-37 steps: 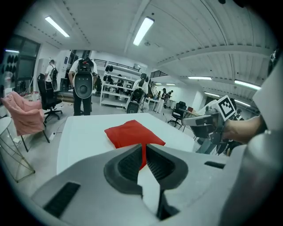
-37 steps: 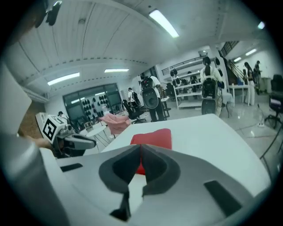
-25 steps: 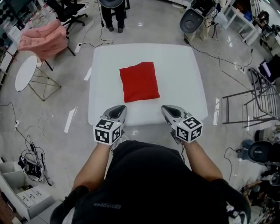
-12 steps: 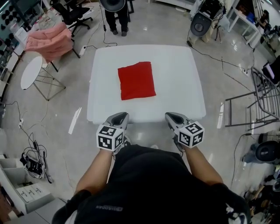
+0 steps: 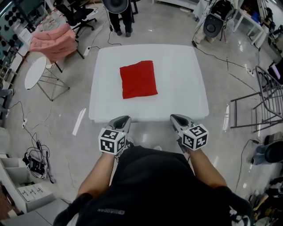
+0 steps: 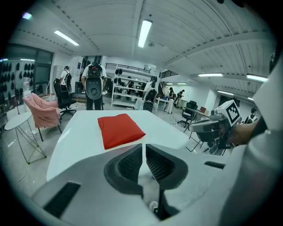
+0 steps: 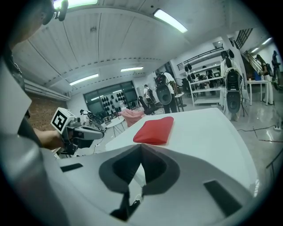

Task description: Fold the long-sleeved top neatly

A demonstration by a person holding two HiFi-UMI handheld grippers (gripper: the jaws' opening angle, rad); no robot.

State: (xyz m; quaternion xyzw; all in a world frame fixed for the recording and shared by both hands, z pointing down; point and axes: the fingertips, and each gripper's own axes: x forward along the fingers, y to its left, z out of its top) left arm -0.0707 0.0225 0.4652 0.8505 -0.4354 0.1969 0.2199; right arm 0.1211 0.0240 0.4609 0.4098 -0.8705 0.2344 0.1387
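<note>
The long-sleeved top (image 5: 138, 79) lies folded into a compact red rectangle on the white table (image 5: 181, 92), left of its middle. It also shows in the left gripper view (image 6: 120, 129) and the right gripper view (image 7: 154, 129). My left gripper (image 5: 125, 119) hangs just off the table's near edge, well short of the top. Its jaws (image 6: 144, 146) stand together with only a thin slit and nothing between them. My right gripper (image 5: 174, 117) is level with it further right, its jaws (image 7: 141, 146) closed and empty.
A person (image 5: 119, 13) stands beyond the table's far edge. A chair draped with pink cloth (image 5: 53, 39) and a round white side table (image 5: 35, 73) are at the left. A metal rack (image 5: 261, 101) is at the right. Cables (image 5: 35, 163) trail on the floor.
Both grippers have drawn back from over the table's near edge to just off it. The red top has not moved.
</note>
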